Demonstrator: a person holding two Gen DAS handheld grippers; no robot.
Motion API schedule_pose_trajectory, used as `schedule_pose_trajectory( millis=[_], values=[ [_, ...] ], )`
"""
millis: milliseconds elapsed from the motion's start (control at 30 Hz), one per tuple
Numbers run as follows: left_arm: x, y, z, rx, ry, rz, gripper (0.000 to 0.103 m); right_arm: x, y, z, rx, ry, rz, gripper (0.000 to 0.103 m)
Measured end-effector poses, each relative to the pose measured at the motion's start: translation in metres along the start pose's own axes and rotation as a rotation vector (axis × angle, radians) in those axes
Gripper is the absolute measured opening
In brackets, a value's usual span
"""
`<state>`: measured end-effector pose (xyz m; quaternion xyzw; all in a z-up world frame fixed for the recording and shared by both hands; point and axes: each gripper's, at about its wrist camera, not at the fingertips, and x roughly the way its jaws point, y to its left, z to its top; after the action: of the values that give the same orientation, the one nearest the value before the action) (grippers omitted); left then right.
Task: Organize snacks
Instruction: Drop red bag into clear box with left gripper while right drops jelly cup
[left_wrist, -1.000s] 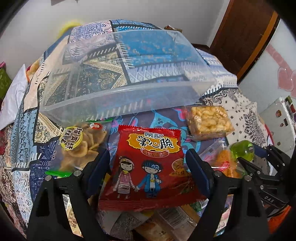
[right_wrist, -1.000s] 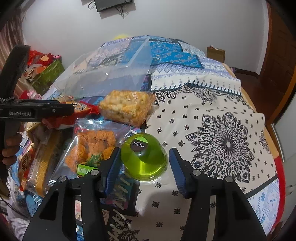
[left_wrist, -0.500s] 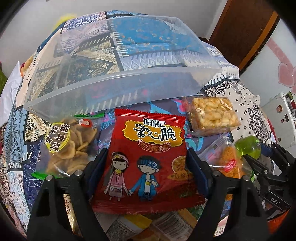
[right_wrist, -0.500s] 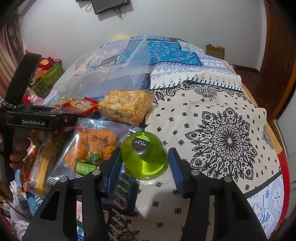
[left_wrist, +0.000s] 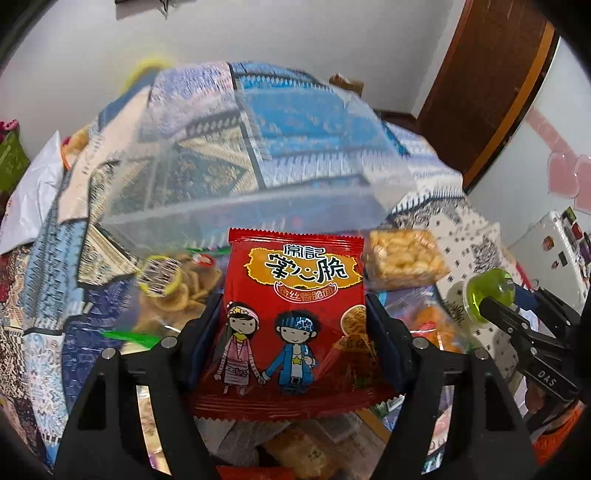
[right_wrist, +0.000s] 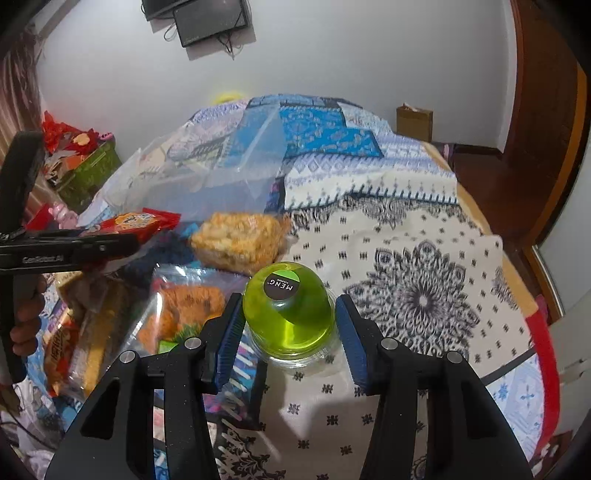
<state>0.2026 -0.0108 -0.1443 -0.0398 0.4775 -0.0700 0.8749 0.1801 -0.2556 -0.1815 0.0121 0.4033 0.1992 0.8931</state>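
Note:
My left gripper (left_wrist: 293, 332) is shut on a red snack packet (left_wrist: 293, 317) with two cartoon children, held above the snack pile; the packet also shows in the right wrist view (right_wrist: 138, 223). A clear plastic bin (left_wrist: 240, 173) stands just beyond it on the bed. My right gripper (right_wrist: 290, 332) is open, its blue pads either side of an upturned green jelly cup (right_wrist: 290, 310) on the bedspread, not squeezing it. The cup also shows in the left wrist view (left_wrist: 487, 297).
A bag of puffed rice cake (right_wrist: 240, 240), an orange snack bag (right_wrist: 184, 314) and a bag of round crisps (left_wrist: 173, 291) lie around. More packets lie under the left gripper (left_wrist: 291, 446). The patterned bedspread (right_wrist: 417, 295) spreads to the right. A door (left_wrist: 491, 81) stands behind.
The left gripper has lifted the red packet higher and tilted it up toward the bin. The right gripper has edged closer around the green cup.

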Motion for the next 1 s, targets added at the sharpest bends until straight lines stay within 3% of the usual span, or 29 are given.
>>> schedule_pose_trajectory(
  millis=[200,533,767,1000],
  values=[
    [-0.041,0.001,0.009,0.014,-0.125,0.018,0.072,-0.008,0.012,0.025,-0.013,-0.048,0.025,0.047],
    [-0.084,0.023,0.023,-0.037,-0.260,0.017,0.072,-0.015,0.046,0.074,-0.085,-0.149,0.042,0.047],
    [-0.086,0.047,0.037,-0.081,-0.299,0.039,0.072,-0.007,0.071,0.109,-0.129,-0.194,0.066,0.047],
    [-0.067,0.070,0.051,-0.122,-0.290,0.049,0.072,0.021,0.086,0.132,-0.147,-0.185,0.074,0.047]
  ],
)
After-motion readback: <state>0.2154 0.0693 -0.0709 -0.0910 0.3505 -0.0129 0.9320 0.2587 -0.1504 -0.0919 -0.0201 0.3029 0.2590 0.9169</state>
